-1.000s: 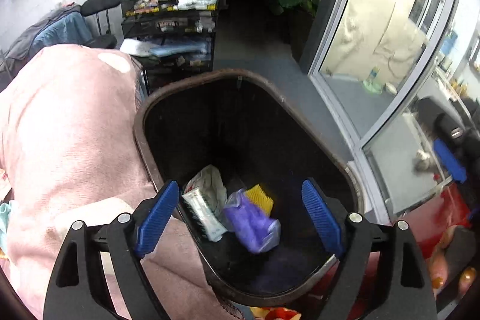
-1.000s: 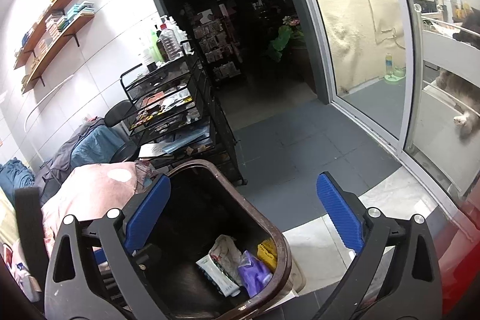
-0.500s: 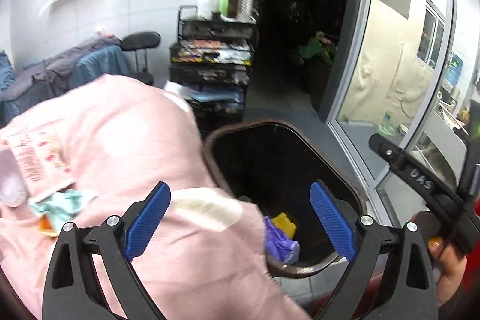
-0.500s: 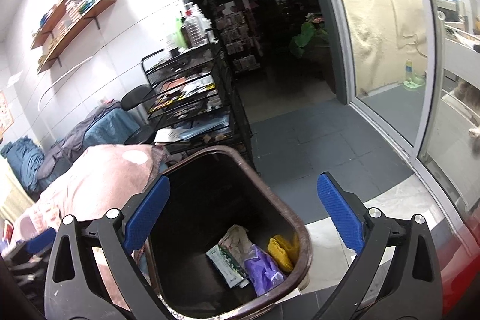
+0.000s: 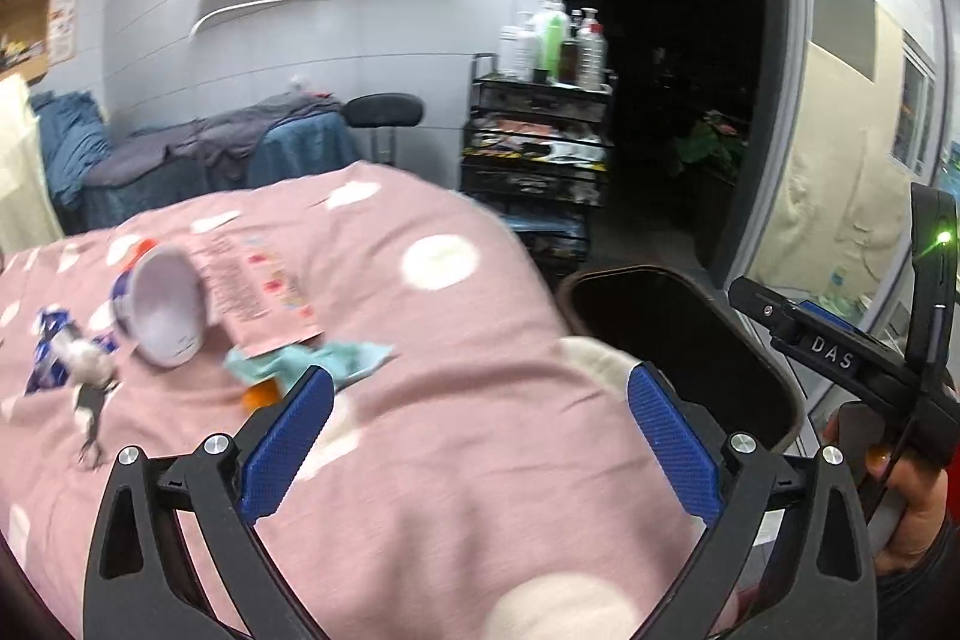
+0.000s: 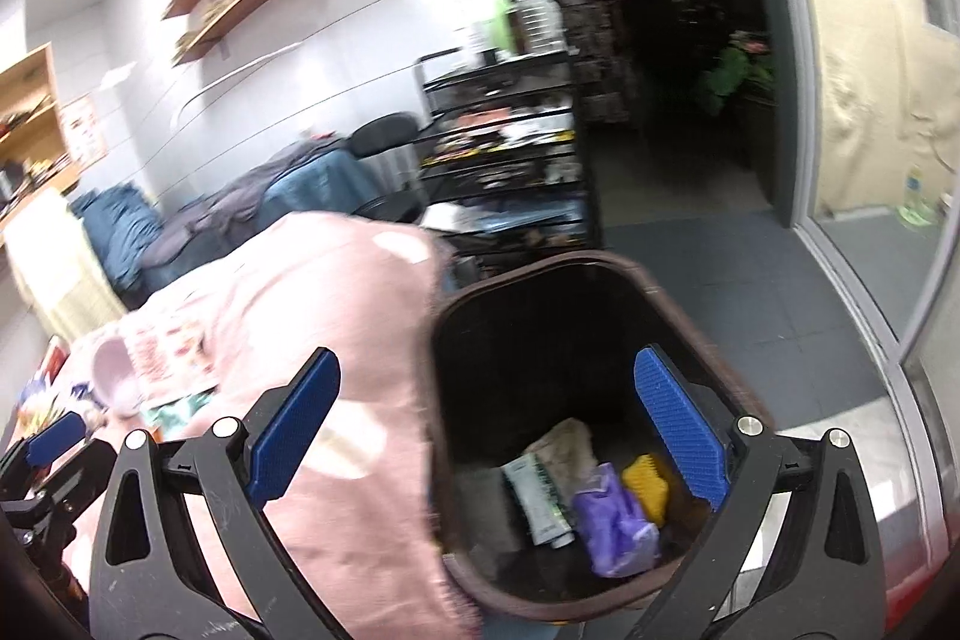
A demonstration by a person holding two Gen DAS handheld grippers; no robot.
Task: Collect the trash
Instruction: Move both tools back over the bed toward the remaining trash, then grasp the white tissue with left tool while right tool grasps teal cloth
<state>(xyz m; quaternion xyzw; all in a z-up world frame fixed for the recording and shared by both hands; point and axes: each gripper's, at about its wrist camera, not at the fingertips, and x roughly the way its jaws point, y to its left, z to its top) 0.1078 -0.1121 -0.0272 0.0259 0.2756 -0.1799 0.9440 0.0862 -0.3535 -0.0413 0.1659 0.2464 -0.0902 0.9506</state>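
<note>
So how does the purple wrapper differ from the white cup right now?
The purple wrapper lies at the bottom of the trash bin; the white cup is on its side on the pink blanket. The wrapper is crumpled and soft, the cup rigid and round. Neither one is in a gripper.

Only legible text: white letters "DAS" on the black plastic body of the right gripper (image 5: 831,343), seen from the left wrist view. Pink printed paper sheet (image 5: 255,289) on the pink spotted blanket carries rows of print, too blurred to read.
</note>
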